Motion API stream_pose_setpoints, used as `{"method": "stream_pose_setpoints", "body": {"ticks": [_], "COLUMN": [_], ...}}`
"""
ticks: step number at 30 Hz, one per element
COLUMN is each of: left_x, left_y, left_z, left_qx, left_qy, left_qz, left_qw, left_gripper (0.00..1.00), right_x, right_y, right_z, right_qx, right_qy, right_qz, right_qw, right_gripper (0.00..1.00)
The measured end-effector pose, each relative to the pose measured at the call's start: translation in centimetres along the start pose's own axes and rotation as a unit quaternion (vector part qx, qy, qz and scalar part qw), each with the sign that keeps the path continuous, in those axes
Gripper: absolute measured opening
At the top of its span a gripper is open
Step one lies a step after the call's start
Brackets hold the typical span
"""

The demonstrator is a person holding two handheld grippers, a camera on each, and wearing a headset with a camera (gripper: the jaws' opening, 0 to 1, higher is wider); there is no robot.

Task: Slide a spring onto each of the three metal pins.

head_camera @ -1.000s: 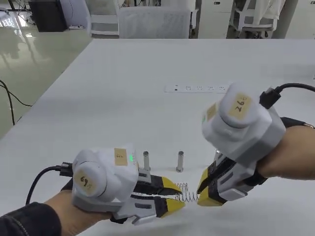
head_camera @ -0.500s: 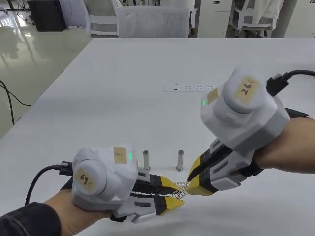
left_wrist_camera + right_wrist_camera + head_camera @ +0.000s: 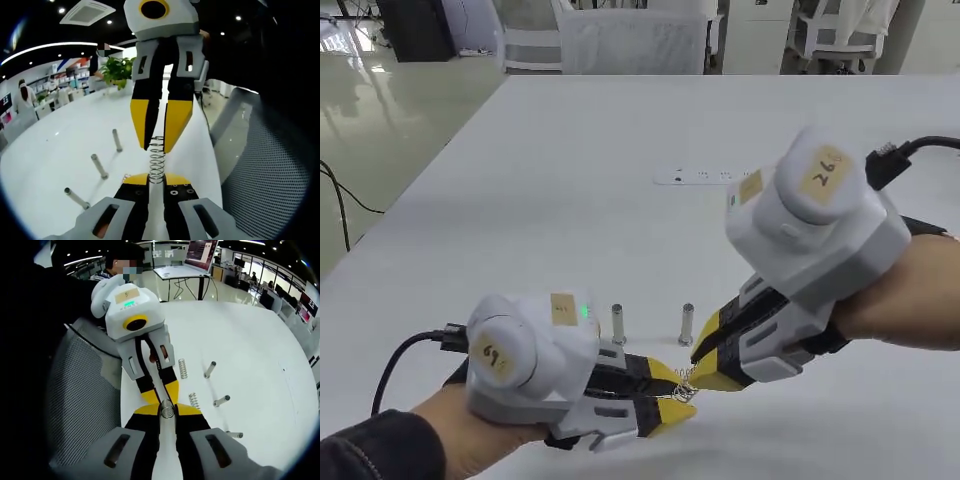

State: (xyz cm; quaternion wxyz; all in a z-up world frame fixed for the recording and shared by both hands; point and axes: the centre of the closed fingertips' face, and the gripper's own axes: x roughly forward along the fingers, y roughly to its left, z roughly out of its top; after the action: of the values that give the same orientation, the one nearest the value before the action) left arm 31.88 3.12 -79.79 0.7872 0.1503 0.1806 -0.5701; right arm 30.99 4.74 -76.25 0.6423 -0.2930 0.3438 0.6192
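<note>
— Where's the spring?
— The spring [image 3: 156,160] is off the tabletop [image 3: 570,200], strung between the two grippers. Left gripper [image 3: 156,178]: fingers closed on one end of it. Right gripper [image 3: 167,410]: fingers pinched on the other end. In the right gripper view I look straight down the coil.

— Both clamped for sure?
— Left, yes. The right looks clamped too, but in the head view the yellow tips cover most of the coil, so I go by the gripper views.

— Pins?
— Three pins [image 3: 117,140], [image 3: 99,166], [image 3: 76,198] stand upright in a row on the tabletop, near the grippers. All three are bare.

— Other springs?
— Two loose springs [image 3: 183,368], [image 3: 194,400] lie flat beside the pins, apart from each other.

— Anything else on my screen?
— A power strip [image 3: 710,178] farther back, well apart from the work. A mesh chair back [image 3: 270,165] sits off the table edge.
</note>
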Motion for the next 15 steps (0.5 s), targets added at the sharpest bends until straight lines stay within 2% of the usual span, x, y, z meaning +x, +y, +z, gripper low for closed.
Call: {"method": "stream_pose_setpoints", "body": {"ticks": [6,10,15], "left_x": [-0.05,-0.02,-0.07], "left_y": [-0.01,-0.12,-0.09], "left_z": [-0.07,-0.17,-0.15], "left_qx": [-0.006,-0.005,-0.005], "left_qy": [-0.001,0.0,-0.001], "left_qz": [0.0,-0.001,0.0], "left_qw": [1.0,1.0,1.0], "left_gripper": [0.02,0.02,0.02], "right_x": [0.05,0.09,0.39], "right_y": [0.03,0.12,0.08], "right_z": [-0.02,0.13,-0.52], "right_qx": [0.002,0.003,0.004], "right_qy": [-0.002,-0.008,0.004], "right_qz": [0.0,0.0,0.001], "right_qw": [1.0,1.0,1.0], "right_gripper": [0.08,0.15,0.16]}}
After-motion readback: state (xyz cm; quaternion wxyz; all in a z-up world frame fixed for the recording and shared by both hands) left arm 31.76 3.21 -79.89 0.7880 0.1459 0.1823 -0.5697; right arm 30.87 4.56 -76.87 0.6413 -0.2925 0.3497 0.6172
